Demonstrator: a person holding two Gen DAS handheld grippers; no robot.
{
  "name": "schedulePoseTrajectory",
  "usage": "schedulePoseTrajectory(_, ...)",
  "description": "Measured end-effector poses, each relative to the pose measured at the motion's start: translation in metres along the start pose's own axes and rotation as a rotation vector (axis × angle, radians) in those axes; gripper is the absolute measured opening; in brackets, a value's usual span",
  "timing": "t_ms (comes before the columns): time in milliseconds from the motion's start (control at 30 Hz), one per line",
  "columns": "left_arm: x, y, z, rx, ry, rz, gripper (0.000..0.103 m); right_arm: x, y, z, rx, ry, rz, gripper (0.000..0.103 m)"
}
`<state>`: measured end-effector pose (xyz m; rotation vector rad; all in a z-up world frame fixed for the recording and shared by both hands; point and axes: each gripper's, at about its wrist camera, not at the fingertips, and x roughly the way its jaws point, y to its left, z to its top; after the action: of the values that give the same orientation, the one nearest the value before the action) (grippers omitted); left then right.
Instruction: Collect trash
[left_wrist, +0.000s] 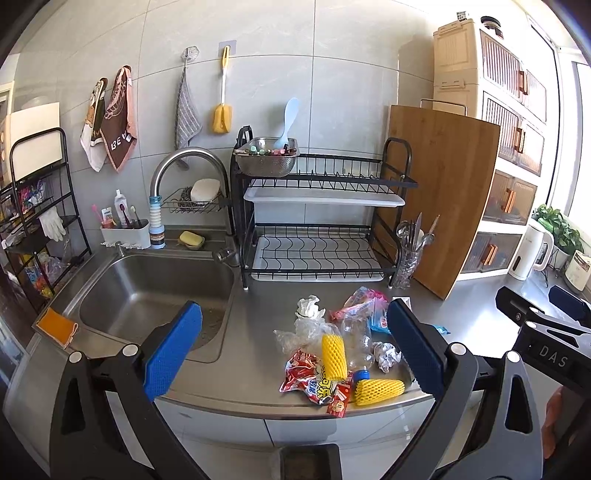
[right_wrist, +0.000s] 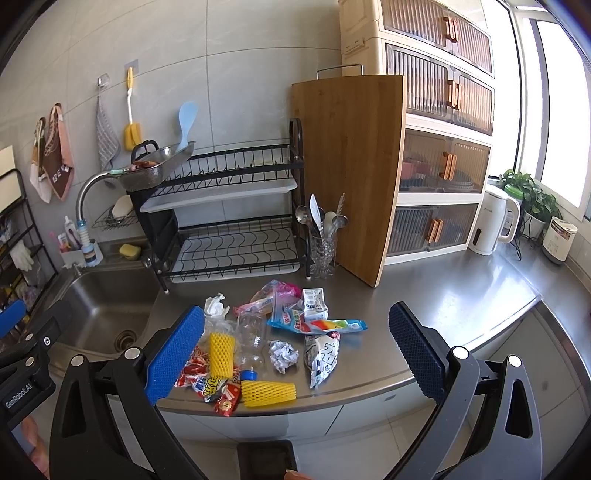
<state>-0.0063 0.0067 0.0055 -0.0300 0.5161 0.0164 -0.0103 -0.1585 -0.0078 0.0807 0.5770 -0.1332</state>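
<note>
A pile of trash lies on the steel counter (right_wrist: 461, 314) near its front edge: two yellow foam nets (right_wrist: 269, 393) (left_wrist: 334, 356), a crushed clear bottle (right_wrist: 252, 341) with a blue cap, red snack wrappers (left_wrist: 310, 384), a foil ball (right_wrist: 282, 355), white tissue (right_wrist: 215, 305), a small milk carton (right_wrist: 314, 304) and colourful wrappers (right_wrist: 317, 326). My left gripper (left_wrist: 295, 352) is open and empty, held in front of the pile. My right gripper (right_wrist: 297, 352) is open and empty, also short of the pile. The right gripper shows at the right edge of the left wrist view (left_wrist: 546, 325).
A sink (left_wrist: 155, 291) lies left of the trash. A black dish rack (left_wrist: 317, 221), a glass cutlery holder (right_wrist: 322, 251) and a leaning wooden cutting board (right_wrist: 354, 177) stand behind. A cabinet of drawers (right_wrist: 439, 129), a white kettle (right_wrist: 493, 221) and plants stand at the right.
</note>
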Motion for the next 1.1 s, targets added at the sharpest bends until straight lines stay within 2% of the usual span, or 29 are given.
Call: schedulePoseTrajectory(1100, 0.011, -0.001, -0.004, 0.004, 0.022, -0.013, 0.095, 0.007, -0.007, 0.002, 0.013, 0.004, 0.021, 0.100)
